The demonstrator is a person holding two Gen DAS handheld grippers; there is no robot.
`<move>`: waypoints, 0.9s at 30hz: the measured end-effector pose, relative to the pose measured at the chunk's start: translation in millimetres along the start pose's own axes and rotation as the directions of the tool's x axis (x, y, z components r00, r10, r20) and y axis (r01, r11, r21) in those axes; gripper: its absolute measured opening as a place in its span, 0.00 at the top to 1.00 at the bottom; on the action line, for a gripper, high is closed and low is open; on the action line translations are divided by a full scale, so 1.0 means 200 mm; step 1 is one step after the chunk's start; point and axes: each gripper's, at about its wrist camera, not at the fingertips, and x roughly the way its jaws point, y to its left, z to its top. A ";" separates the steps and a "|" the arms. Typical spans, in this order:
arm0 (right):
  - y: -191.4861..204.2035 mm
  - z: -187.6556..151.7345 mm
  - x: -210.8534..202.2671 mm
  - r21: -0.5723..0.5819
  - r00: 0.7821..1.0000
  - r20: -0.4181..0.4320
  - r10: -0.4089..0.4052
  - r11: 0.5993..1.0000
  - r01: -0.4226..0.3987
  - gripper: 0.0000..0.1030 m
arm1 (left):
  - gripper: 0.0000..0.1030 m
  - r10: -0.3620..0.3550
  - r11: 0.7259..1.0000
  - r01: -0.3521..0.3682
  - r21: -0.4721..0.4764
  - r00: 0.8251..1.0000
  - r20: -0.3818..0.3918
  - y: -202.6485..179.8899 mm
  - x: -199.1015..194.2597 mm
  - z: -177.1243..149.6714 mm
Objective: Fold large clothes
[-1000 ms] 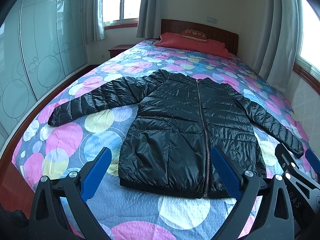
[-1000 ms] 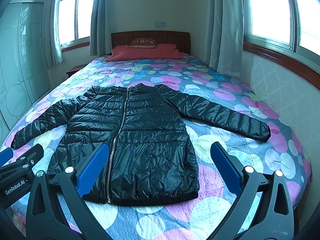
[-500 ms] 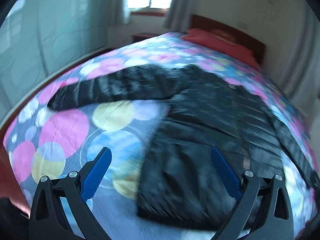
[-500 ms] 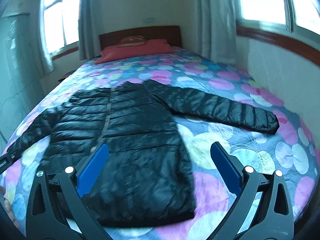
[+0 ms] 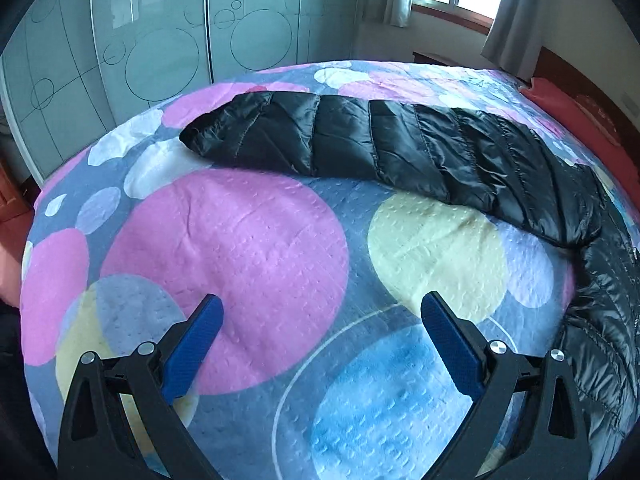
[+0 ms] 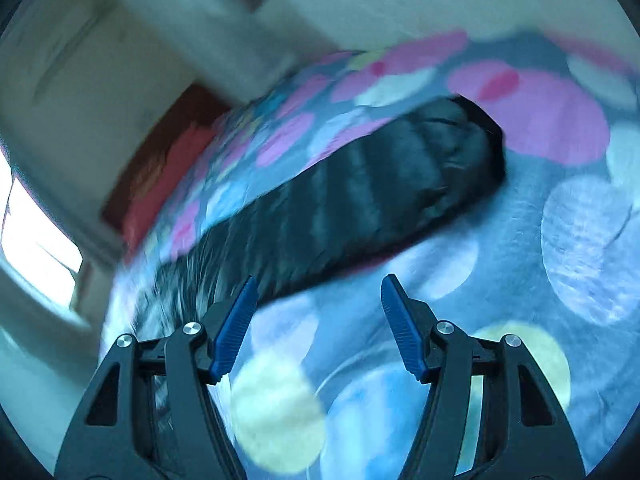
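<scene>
Black jacket sleeve (image 5: 360,144) beyond spotted bedspread (image 5: 256,248)

A bedspread (image 5: 248,248) dotted with big pastel circles — beyond it frosted wardrobe doors (image 5: 160,28), grey curtains (image 5: 512,12).

Left gripper (image 5: 322,308), jaws wide apart, over bare bedspread (image 5: 248,248) near the bed's side edge; nothing lies between it and the jacket sleeve (image 5: 360,140) ahead. Jacket body (image 5: 600,320) blocks the right. Wardrobe (image 5: 140,40) stands past the edge. Right view blurred: right gripper (image 6: 316,292) parted, sleeve (image 6: 380,196) just ahead, bare spread to its right.
</scene>
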 end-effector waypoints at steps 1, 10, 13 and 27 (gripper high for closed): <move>-0.07 0.03 0.03 0.050 1.000 0.003 0.011 0.999 -0.011 0.38 | 0.04 0.003 1.000 -0.003 -0.006 1.000 0.005 0.00 0.00 0.00; -0.23 0.13 0.13 0.168 0.993 0.104 0.065 0.982 -0.082 0.28 | 0.04 0.053 0.999 -0.053 0.011 0.999 0.003 -0.03 0.03 -0.02; -0.27 0.17 0.15 0.201 0.987 0.144 0.077 0.974 -0.106 0.28 | 0.04 0.070 0.997 -0.070 0.023 0.998 0.006 -0.04 0.02 -0.04; -0.28 0.25 0.18 0.182 0.990 0.141 0.019 0.982 -0.045 0.94 | 0.04 0.097 0.995 -0.097 0.039 0.995 0.009 -0.06 0.04 -0.03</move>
